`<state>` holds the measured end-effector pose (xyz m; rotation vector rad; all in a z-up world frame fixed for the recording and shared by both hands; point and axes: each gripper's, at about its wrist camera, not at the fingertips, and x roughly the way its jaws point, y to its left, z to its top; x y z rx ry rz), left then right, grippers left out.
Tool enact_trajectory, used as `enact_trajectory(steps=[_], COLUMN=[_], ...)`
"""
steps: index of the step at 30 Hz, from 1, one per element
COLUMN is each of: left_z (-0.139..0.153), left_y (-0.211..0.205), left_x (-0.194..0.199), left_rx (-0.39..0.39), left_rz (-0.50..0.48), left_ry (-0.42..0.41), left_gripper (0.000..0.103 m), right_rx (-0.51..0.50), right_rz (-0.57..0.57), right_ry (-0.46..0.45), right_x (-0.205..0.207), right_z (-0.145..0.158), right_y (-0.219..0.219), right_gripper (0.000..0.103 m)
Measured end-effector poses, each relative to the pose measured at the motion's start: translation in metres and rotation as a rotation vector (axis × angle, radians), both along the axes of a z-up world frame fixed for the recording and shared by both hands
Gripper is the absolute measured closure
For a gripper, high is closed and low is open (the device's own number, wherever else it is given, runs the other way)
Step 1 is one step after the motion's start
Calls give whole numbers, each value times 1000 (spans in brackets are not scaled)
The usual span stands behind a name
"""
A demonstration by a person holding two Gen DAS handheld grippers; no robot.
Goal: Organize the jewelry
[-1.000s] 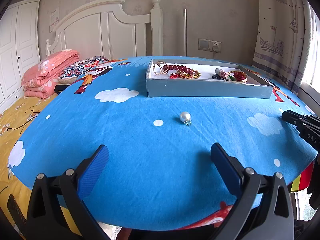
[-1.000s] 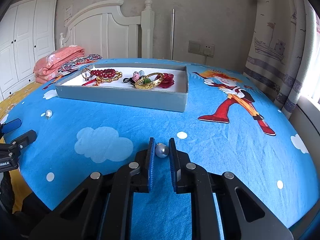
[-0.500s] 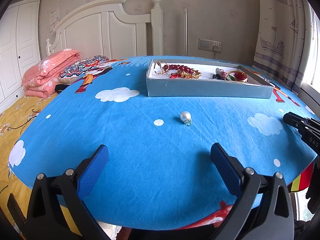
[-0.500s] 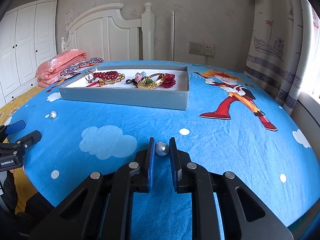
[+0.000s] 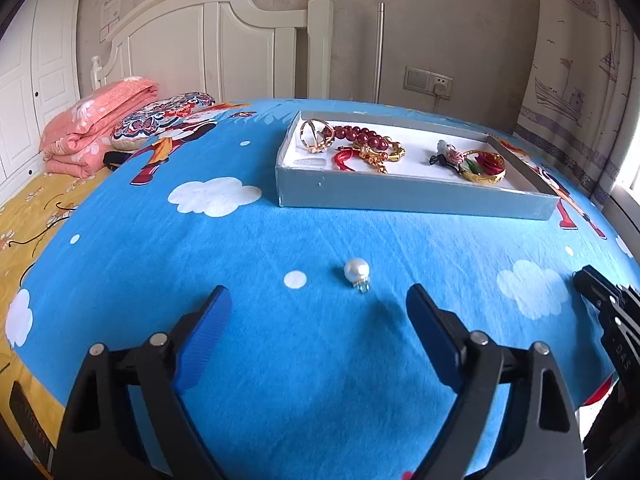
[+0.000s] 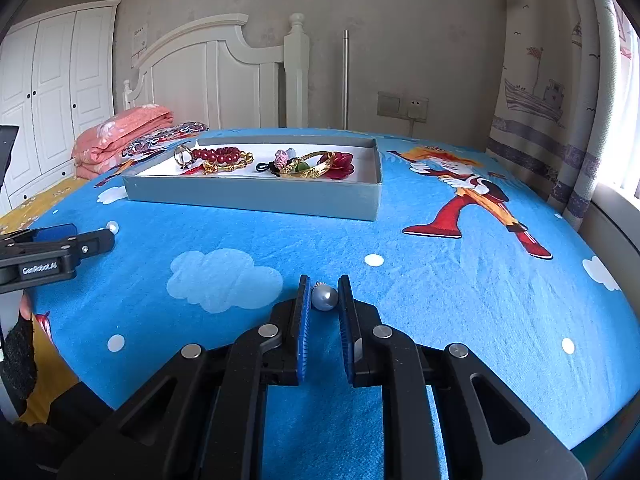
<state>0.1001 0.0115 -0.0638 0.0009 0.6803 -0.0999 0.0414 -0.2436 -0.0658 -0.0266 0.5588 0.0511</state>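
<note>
Two tongs: right tongs [image 6: 324, 292] clenched on a pearl bead [image 6: 324, 298]; left tongs [image 5: 318, 300] closing, nothing gripped.

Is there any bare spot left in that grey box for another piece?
In the grey box, white floor shows in the middle, between the red bead bracelet and the gold bangle, and along the far wall. Both ends are crowded. Outside, the blue sheet lies bare except for one pearl earring.
</note>
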Motion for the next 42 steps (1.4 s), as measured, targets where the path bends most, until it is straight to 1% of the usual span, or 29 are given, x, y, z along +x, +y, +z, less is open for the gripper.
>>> enact_trajectory(steps=[1, 3, 5, 8, 9, 11, 12, 14, 18, 20, 25, 30, 35, 38, 42], left_z=[1, 2, 3, 4, 4, 4, 3, 3, 0, -2, -2, -5, 2, 1, -1], left_y=[-2, -8, -12, -18, -21, -24, -26, -29, -27, -27, -26, -26, -28, -32, -29], left_x=[5, 12, 14, 15, 16, 17, 18, 16, 4, -3, -14, -28, -40, -42, -41], left_rx=[1, 20, 31, 58, 63, 68, 68, 76, 71, 84, 72, 74, 88, 96, 80], left_rz=[4, 12, 3, 9, 7, 0, -7, -5, 4, 5, -11, -26, -33, -51, -46], left_ry=[5, 15, 19, 18, 18, 14, 10, -4, -45, -65, -81, -106, -153, -147, -140], left_gripper=[26, 38, 42, 53, 55, 68, 78, 90, 90, 90, 90, 90, 90, 90, 90], right_rx=[3, 12, 18, 23, 25, 27, 27, 28, 30, 26, 12, -11, -26, -38, -41], right_rz=[1, 4, 4, 8, 10, 15, 18, 22, 21, 14, -4, 7, 31, 44, 46], right_ry=[0, -1, -2, -7, -7, -9, -11, -13, -19, -22, -23, -21, -13, -11, -10], right_x=[0, -1, -1, -2, -3, -4, -5, -6, -8, -8, -10, -11, -9, -8, -8], right_z=[0, 0, 0, -1, -1, -1, -1, -1, -2, -3, -2, -2, 0, 0, 0], right_y=[0, -1, -1, -1, -1, 0, 0, 0, 1, 2, 9, 21, 34, 40, 42], right_gripper=[87, 87, 87, 87, 87, 87, 87, 87, 87, 87, 87, 87, 88, 88, 88])
